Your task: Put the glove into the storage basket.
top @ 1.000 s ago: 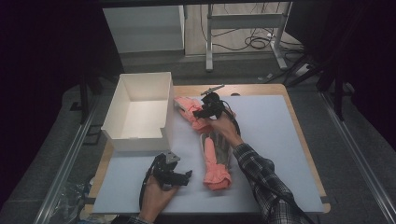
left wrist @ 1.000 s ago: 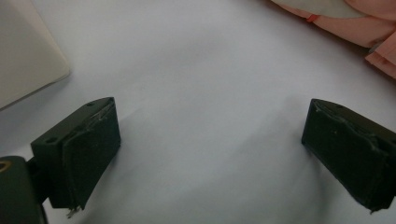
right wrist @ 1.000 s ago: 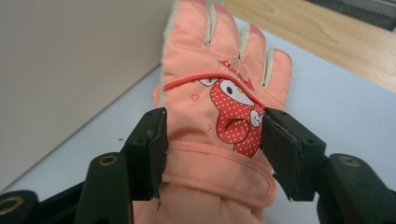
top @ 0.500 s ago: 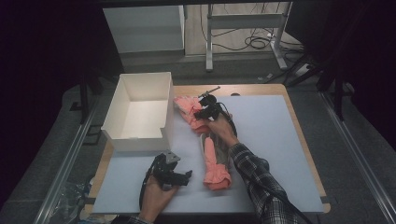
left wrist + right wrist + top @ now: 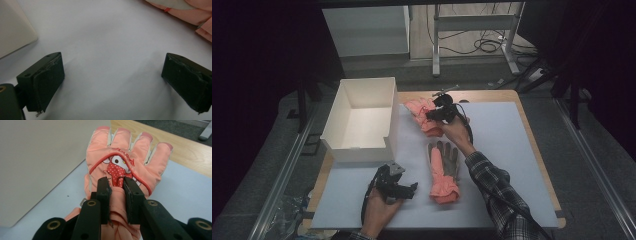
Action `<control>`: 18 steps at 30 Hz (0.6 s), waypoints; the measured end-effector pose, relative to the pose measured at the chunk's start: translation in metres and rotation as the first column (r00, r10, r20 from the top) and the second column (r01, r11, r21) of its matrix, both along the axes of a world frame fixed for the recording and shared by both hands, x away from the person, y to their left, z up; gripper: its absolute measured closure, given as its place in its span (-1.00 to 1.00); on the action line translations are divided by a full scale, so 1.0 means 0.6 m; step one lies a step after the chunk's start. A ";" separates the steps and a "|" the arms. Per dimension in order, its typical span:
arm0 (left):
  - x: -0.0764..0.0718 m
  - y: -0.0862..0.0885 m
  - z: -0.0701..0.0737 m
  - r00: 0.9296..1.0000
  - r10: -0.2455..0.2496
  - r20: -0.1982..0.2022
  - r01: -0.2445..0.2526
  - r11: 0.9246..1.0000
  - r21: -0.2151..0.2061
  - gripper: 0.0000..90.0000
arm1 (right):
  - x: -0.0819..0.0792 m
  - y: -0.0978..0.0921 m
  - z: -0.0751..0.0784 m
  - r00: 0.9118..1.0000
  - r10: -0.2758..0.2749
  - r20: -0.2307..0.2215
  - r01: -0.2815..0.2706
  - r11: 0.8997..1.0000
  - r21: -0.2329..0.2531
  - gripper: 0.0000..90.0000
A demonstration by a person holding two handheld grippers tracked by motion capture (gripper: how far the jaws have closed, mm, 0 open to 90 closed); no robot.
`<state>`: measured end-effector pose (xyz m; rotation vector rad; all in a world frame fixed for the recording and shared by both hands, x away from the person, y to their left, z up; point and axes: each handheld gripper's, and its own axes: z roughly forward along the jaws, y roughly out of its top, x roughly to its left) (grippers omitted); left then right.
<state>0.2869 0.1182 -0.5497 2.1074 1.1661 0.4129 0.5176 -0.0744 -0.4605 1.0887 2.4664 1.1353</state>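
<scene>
A pink glove (image 5: 127,162) with a red dotted cartoon patch lies on the white mat beside the white box (image 5: 362,120). My right gripper (image 5: 117,184) is shut on a pinched fold of its back; in the high view this right gripper (image 5: 438,114) sits over that pink glove (image 5: 422,111). A second pink glove (image 5: 443,170) lies palm up at the mat's middle, grey palm showing. My left gripper (image 5: 404,190) rests low at the front left, jaws wide open over bare mat; between its fingers (image 5: 42,82) lies nothing. A pink glove edge (image 5: 190,12) shows at the upper right.
The open white box stands on the left of the mat (image 5: 512,145), its corner (image 5: 15,27) near my left gripper. The wooden table edge (image 5: 532,130) frames the mat. Beyond the table are a white cabinet (image 5: 367,30), metal legs and floor cables (image 5: 492,45).
My right gripper has moved toward the far glove by the box and closed on its fabric. The second glove now lies uncovered. The left gripper has stayed put.
</scene>
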 end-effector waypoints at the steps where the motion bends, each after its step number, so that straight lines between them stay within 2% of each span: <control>1: 0.000 0.000 0.000 1.000 0.000 0.000 0.000 1.000 0.000 -0.90 | -0.003 -0.005 0.005 1.000 -0.001 0.001 0.001 1.000 0.006 0.69; 5: 0.000 0.000 0.000 1.000 0.001 0.001 -0.001 1.000 -0.002 -0.90 | -0.017 -0.022 0.022 1.000 -0.005 0.009 0.005 1.000 0.024 0.70; 8: 0.000 0.000 0.000 1.000 0.000 0.000 0.000 1.000 -0.001 -0.90 | -0.038 -0.041 0.037 1.000 -0.003 0.026 0.002 0.999 0.040 0.72; 18: 0.000 0.000 0.000 1.000 0.000 0.001 0.000 1.000 -0.001 -0.90 | -0.121 -0.090 0.065 0.998 0.016 0.058 -0.021 0.997 0.079 0.80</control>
